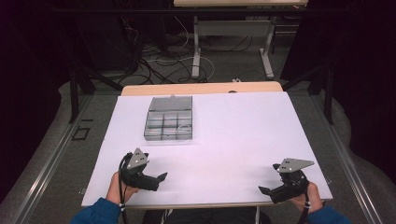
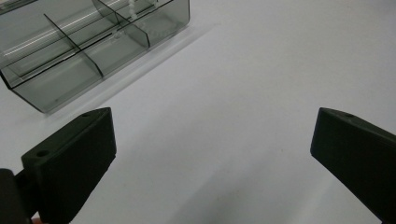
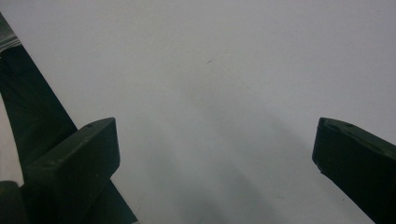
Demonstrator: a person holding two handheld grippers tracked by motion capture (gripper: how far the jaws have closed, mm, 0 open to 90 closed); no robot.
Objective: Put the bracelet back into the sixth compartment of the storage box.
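The compartment box (image 1: 169, 119) sits on the far left part of the desk (image 1: 233, 135), a clear grey plastic organiser with its lid thrown back toward the far edge and its small cells open to the room. In one of the cells on its right side lies something thin and pale — a bit of cord or wire, as best I can tell from the left gripper view, where the box (image 2: 88, 42) fills the upper left corner.

Both claws are down at the near edge, well apart from the box and from each other. The left claw (image 1: 160, 178) rests low over the white surface at the near left, held in the person's left hand (image 1: 117, 186), its jaws spread wide with nothing between them; the left gripper view shows bare desk in the gap. The right claw (image 1: 263, 190) is at the near right in the right hand (image 1: 306, 198), likewise gaping wide and empty.

I'd judge this to be the very start of the job: nothing is gripped, nothing touched. The left claw is the nearer to the box and already angled that way, so the next move probably calls for a reach forward to it — keeping the jaws open until they straddle the wall, the lid or the contents.
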